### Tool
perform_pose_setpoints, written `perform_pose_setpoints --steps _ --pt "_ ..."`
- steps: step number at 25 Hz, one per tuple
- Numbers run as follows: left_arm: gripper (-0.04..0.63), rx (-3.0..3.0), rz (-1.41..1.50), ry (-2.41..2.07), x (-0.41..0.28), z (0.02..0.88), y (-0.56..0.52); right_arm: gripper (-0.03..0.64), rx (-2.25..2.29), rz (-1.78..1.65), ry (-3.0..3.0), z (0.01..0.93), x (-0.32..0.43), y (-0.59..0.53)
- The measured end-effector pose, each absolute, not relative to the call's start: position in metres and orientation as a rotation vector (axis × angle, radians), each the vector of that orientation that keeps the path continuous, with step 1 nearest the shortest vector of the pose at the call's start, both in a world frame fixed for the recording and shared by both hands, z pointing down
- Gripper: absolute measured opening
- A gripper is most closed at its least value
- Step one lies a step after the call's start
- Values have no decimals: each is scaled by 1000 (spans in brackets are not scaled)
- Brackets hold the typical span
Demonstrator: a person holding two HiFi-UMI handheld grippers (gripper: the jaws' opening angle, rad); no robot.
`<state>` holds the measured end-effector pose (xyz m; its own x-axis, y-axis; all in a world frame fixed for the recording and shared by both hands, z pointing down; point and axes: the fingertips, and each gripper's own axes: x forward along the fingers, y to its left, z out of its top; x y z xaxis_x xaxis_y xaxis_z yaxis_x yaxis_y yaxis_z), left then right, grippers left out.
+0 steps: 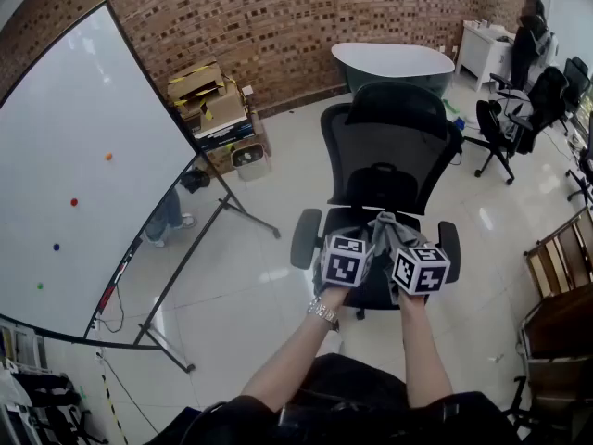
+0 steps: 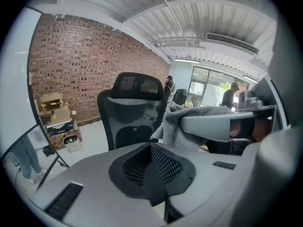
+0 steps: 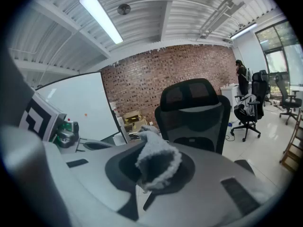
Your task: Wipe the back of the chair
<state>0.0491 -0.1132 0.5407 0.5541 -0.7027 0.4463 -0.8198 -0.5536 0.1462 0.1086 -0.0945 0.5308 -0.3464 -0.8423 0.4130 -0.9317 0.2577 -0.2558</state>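
Grey cloth (image 3: 158,160) sits pinched in my right gripper (image 3: 142,183), jaws closed on it. My left gripper (image 2: 152,174) is closed on nothing beside it. The black mesh chair (image 1: 394,142) stands just ahead, its back not yet touched. The risk I see is that the bunched cloth snags on the mesh or slips free under pressure.

I get bright, even indoor light in all views, from a ceiling tube lamp (image 3: 101,18) and daylight through the windows (image 2: 214,82). It leaves pale glare patches on the glossy floor (image 1: 278,273) and only faint shadows. Both gripper views are fisheye-bent with black vignetted corners and the close cloth (image 3: 156,162) looks slightly soft, while the head view is sharp with curved edges.
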Motion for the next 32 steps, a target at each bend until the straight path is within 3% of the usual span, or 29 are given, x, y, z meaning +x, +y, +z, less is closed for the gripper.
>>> perform_pose_setpoints --steps 10,21,26,32 --pt "-2 2429 485 -1220 31 543 -204 29 1642 628 -2313 520 69 -174" --pt "-2 2423 483 -1285 37 537 -244 31 1610 623 -2342 523 86 -235" --pt "-2 2410 471 -1320 38 532 -254 30 1681 551 -2379 473 111 -312" --pt "-2 2395 475 -1373 36 530 -260 31 1665 344 -2440 423 83 -387"
